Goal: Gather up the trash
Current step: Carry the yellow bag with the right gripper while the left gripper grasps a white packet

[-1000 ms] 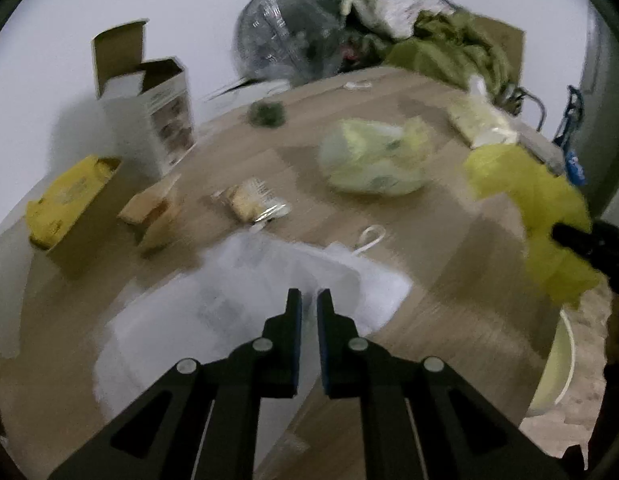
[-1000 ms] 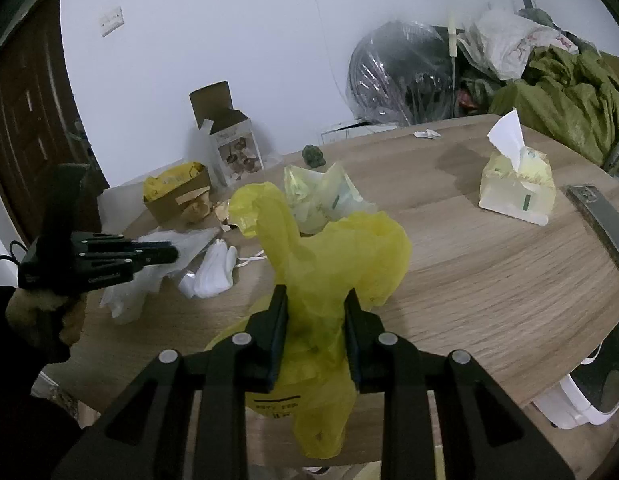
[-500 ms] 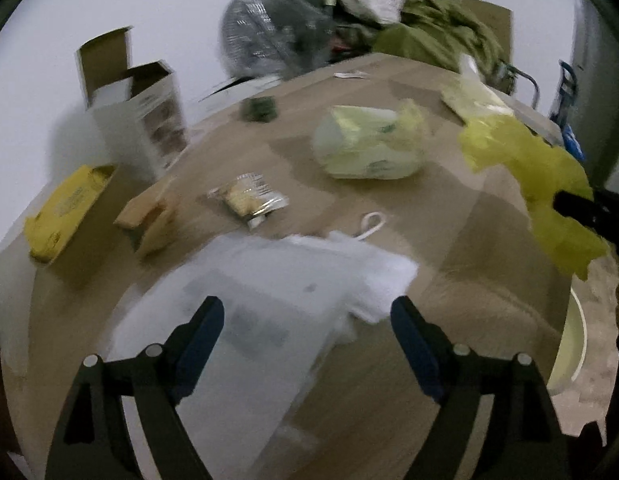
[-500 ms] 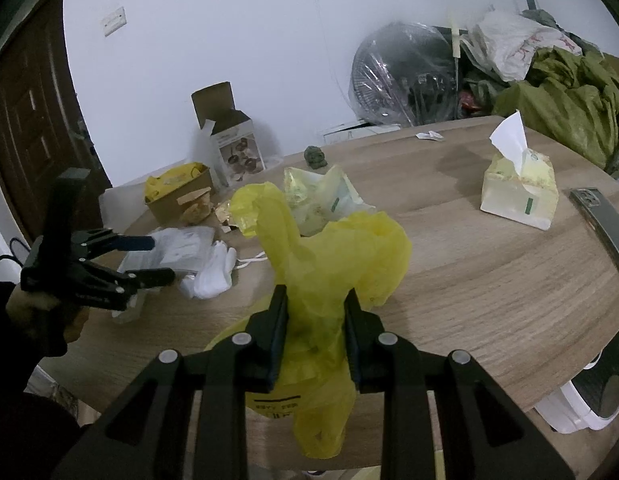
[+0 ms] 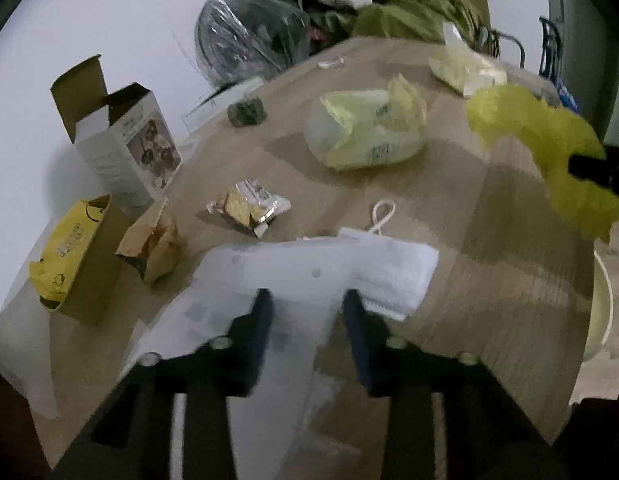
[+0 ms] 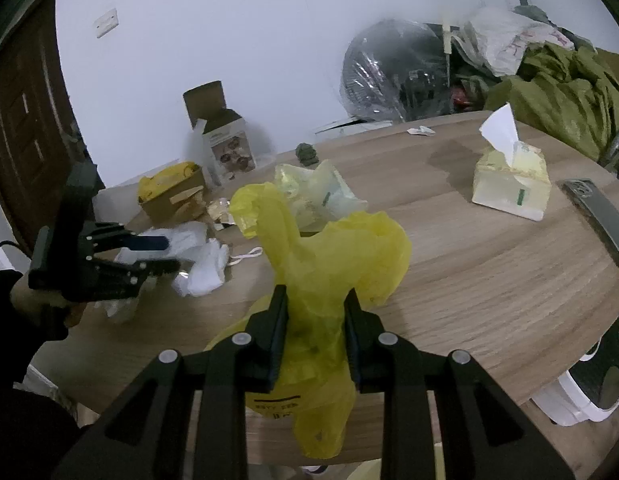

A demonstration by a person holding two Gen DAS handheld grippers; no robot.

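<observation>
My left gripper [image 5: 309, 312] hangs over the near left part of the round wooden table [image 6: 469, 280]. Its jaws are closing, and a white plastic wrapper [image 5: 293, 264] lies between them with a gap still showing. In the right wrist view the left gripper [image 6: 157, 254] is held by a hand over that wrapper [image 6: 189, 240]. A white face mask [image 5: 397, 272] lies against the wrapper. My right gripper [image 6: 315, 320] is shut on the neck of a yellow trash bag [image 6: 333, 264], held at the table's near edge. That yellow bag [image 5: 549, 132] also shows at the right of the left wrist view.
Loose on the table: a snack packet [image 5: 249, 206], a pale green bag [image 5: 369, 132], a crumpled brown paper bag [image 5: 153, 248], a yellow-lined box [image 5: 77, 256], an open white carton [image 5: 125, 148], a tissue pack [image 6: 509, 184]. A plastic-wrapped fan [image 6: 397, 72] and green cloth [image 6: 561, 92] stand behind.
The left jaws went from shut to wide apart, then narrowed around the white wrapper. The right gripper and its yellow bag have not moved.
</observation>
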